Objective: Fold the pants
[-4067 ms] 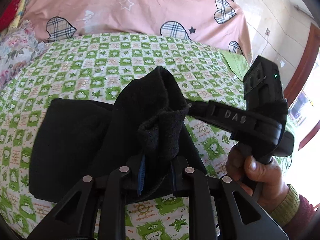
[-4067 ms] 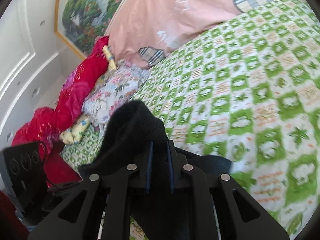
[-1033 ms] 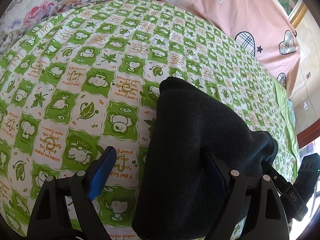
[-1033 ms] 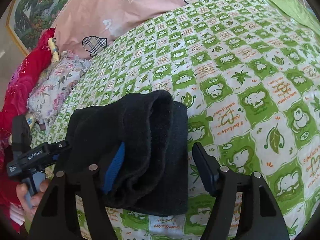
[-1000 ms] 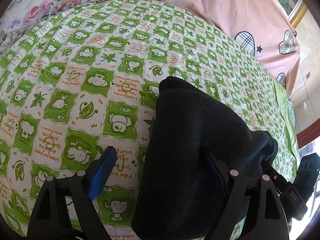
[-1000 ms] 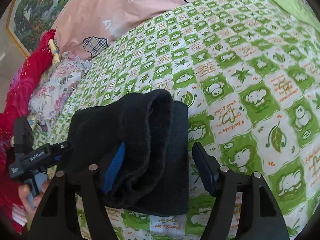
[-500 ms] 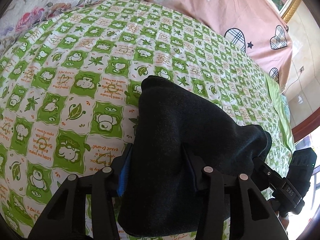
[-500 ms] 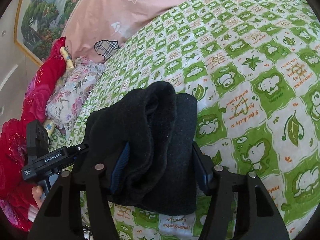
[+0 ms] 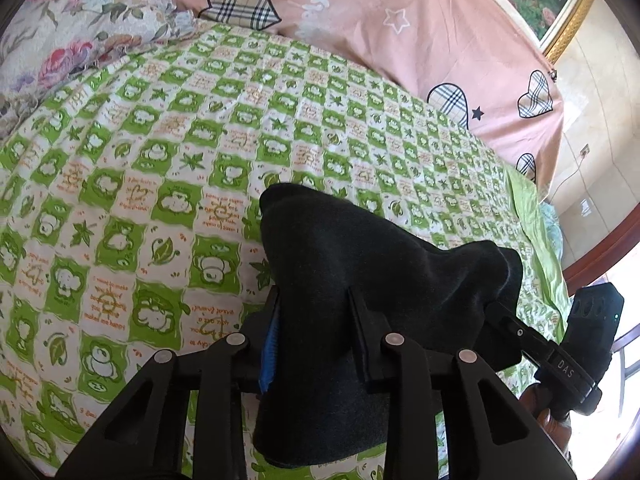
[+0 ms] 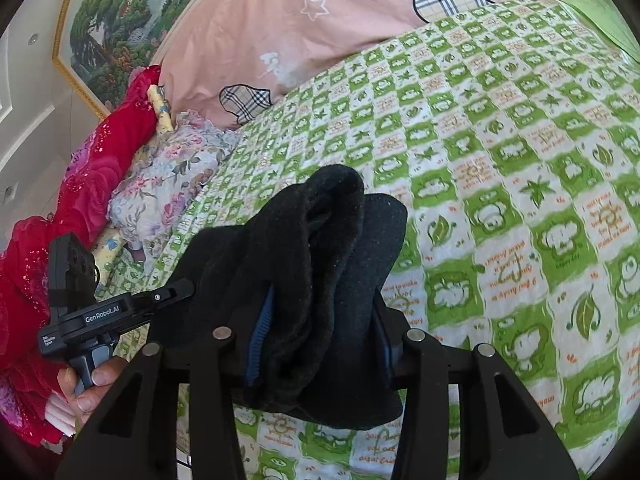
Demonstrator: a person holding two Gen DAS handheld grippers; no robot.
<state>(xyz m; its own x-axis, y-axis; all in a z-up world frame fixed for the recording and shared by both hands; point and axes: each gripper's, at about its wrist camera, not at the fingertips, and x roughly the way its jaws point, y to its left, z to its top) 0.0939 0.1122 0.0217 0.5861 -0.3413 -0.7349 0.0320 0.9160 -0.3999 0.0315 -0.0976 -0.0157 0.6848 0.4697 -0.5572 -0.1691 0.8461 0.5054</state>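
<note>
On the bed: folded black pants (image 9: 360, 300), one bundle spanning both claws, just above the green checked sheet (image 9: 160, 184).
Left claw (image 9: 316, 320): closing on the near left end of the pants, cloth filling the gap, blue pad (image 9: 271, 344) against the fabric on one side, dark finger sunk into it on the other.
Right claw (image 10: 320, 332): closing on the opposite end, thick rolled layers (image 10: 320, 240) wedged between both pads, pinching cloth rather than air.
Long axis of the pants: running crosswise from one claw to the other, short side pointing away toward the pink pillow (image 9: 400, 40).
Direction from each claw: bundle straight ahead and between the fingers in both wrist views, far edge reaching toward the pink pillow.
Nearer hand: neither clearly; one end each. Right claw's body (image 9: 576, 344) at the far right end of the pants in the left view; left claw's body (image 10: 92, 312) and a hand (image 10: 88, 392) on its handle, beside the red blanket (image 10: 80, 184), in the right view.
Height relative to the sheet: lower edge seemingly lifted, contact underneath hidden.
Likely hinge of the next move: keeping both ends level so the bundle travels as one piece, toward or away from the pink pillow.
Risk: loose inner layers at the right end slipping out of the pinch.
</note>
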